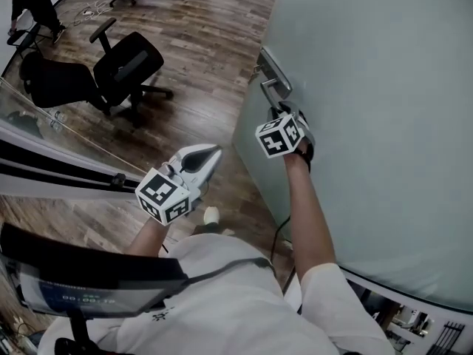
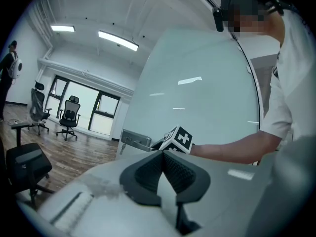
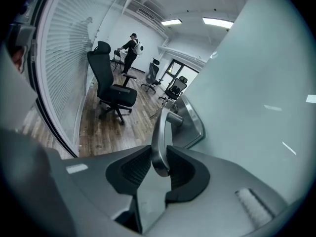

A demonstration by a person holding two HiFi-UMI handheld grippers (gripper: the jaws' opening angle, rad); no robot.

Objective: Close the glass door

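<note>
The frosted glass door [image 1: 369, 124] stands at the right, with a metal lever handle [image 1: 275, 80] near its edge. My right gripper [image 1: 281, 111] is up against that handle. In the right gripper view its jaws [image 3: 159, 169] are shut on the door handle [image 3: 160, 137], with the dark pads against both sides of the lever. My left gripper [image 1: 211, 154] hangs to the left of the door, away from it. In the left gripper view it [image 2: 163, 169] is shut with nothing between the pads, and the door [image 2: 197, 107] and handle plate [image 2: 136, 141] lie beyond it.
A black office chair [image 1: 122, 69] stands on the wood floor left of the door. A glass partition [image 1: 59, 135] runs along the near left. A person [image 1: 33, 2] stands far back by more chairs. Blinds [image 3: 64, 68] line the wall beside a chair [image 3: 111, 90].
</note>
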